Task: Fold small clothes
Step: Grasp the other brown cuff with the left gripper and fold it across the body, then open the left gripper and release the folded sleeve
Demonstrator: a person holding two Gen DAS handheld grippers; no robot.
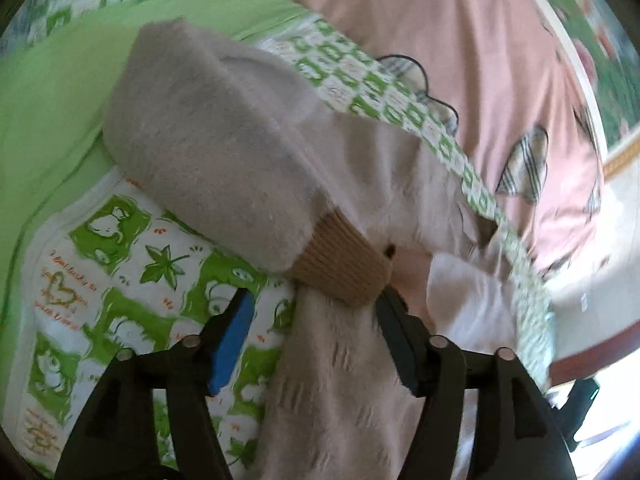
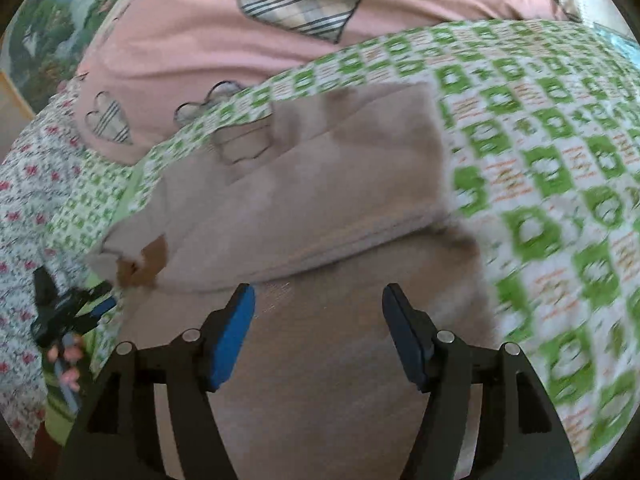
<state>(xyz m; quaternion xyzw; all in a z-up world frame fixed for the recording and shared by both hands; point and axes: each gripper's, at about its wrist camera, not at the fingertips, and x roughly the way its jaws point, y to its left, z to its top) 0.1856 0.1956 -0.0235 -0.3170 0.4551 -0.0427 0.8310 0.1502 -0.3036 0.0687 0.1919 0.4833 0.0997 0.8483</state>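
Observation:
A small beige fleece garment [image 1: 208, 152] lies on the bed, with a sleeve folded across it that ends in a brown ribbed cuff [image 1: 340, 268]. My left gripper [image 1: 316, 312] is open just over that cuff. The cloth runs between its fingers and brushes the right one, and the blue pad [image 1: 232, 340] stands clear of it. In the right wrist view the same garment [image 2: 320, 184] lies folded flat, its cuff [image 2: 148, 264] at the left. My right gripper [image 2: 318, 308] hangs open above the near cloth and grips nothing. The left gripper [image 2: 72, 312] shows at the garment's left end.
The garment rests on a green-and-white printed bedspread [image 2: 560, 160]. A pink quilt with plaid hearts [image 2: 200, 40] is bunched behind it. A plain light-green sheet [image 1: 60, 100] lies at the left, and a red-flowered fabric [image 2: 24, 184] at the bed's far left edge.

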